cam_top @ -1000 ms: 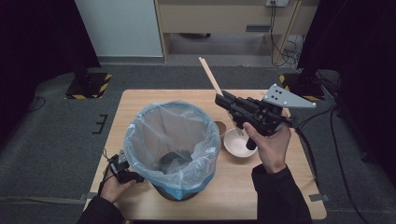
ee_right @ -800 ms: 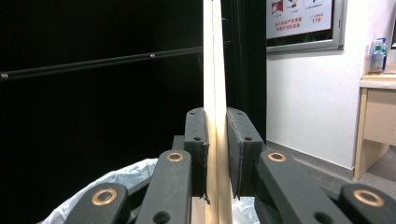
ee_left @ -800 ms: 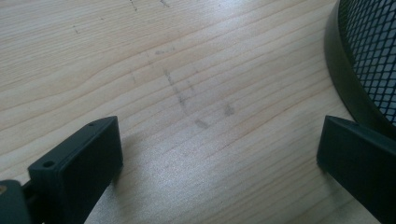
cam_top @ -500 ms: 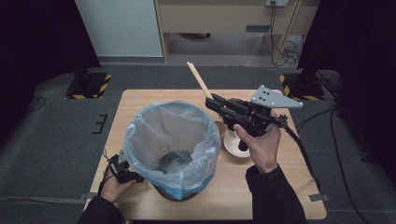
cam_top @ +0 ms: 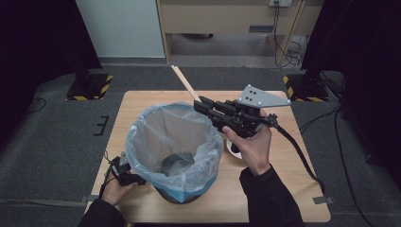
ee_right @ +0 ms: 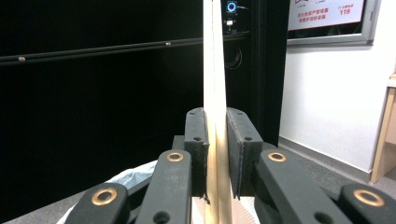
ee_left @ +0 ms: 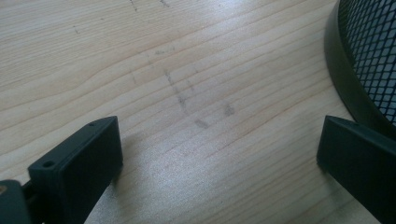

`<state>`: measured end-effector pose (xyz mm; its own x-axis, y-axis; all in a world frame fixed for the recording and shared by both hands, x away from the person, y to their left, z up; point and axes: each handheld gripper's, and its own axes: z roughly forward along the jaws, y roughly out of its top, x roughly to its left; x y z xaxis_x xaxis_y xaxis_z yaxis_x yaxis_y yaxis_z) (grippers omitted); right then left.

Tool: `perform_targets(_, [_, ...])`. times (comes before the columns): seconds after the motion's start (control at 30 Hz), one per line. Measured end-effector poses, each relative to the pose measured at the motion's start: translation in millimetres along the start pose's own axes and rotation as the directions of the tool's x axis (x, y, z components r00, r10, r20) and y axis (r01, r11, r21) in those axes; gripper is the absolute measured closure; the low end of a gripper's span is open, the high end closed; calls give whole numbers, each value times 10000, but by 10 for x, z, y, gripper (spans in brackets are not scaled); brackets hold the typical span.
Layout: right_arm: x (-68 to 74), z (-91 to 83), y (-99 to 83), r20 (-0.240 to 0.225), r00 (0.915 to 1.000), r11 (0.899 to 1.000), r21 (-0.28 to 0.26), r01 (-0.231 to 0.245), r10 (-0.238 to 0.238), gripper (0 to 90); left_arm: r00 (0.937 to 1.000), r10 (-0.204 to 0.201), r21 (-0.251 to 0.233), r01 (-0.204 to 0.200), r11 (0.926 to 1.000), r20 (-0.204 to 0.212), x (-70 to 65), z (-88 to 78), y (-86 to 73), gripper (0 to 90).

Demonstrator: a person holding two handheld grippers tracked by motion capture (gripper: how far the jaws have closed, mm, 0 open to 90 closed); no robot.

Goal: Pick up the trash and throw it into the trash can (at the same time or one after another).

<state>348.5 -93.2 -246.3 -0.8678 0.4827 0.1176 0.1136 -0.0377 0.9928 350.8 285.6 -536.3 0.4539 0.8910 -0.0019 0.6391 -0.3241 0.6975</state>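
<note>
Dark curtains and grey carpet ring a pale wooden table [cam_top: 293,189], the largest thing in the high view. On its near-left part stands a black mesh bin [ee_left: 369,56] lined with a pale blue bag [cam_top: 175,142], mouth wide open. Just right of the bin, partly hidden behind the person's right hand [cam_top: 250,146], sits a small white bowl [cam_top: 232,147].

Above the bin's far-right rim, the right gripper [cam_top: 201,102] is held level, pointing left and away. Its jaws are clamped flat on a pair of wooden chopsticks [cam_top: 185,84], which stick up and out past the table's far edge; the right gripper view shows the pads pressing both sticks [ee_right: 215,93] side by side.

At the near-left corner, the left gripper [cam_top: 127,177] rests low beside the bin's base, jaws wide apart on bare wood, gripping nothing.

The step looks like dropping the chopsticks into the bag. To do it well, I would bring the gripper over the middle of the mouth, tip the long ends downward inside the rim, then part the jaws. Releasing too soon risks the sticks catching the liner's edge or tipping out onto the table.
</note>
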Motion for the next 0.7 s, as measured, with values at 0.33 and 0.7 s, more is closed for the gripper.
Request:
perform_targets(0.33, [59,144,-72,-330,9992,9997,133,-226,231,801,10000,3,0,-3,10000,0,0,0,0,0])
perform_targets(0.7, [85,249,-168,-394,9990,9989,424,-209,226,800,10000,1,2,-1,10000,3,0,0,0,0])
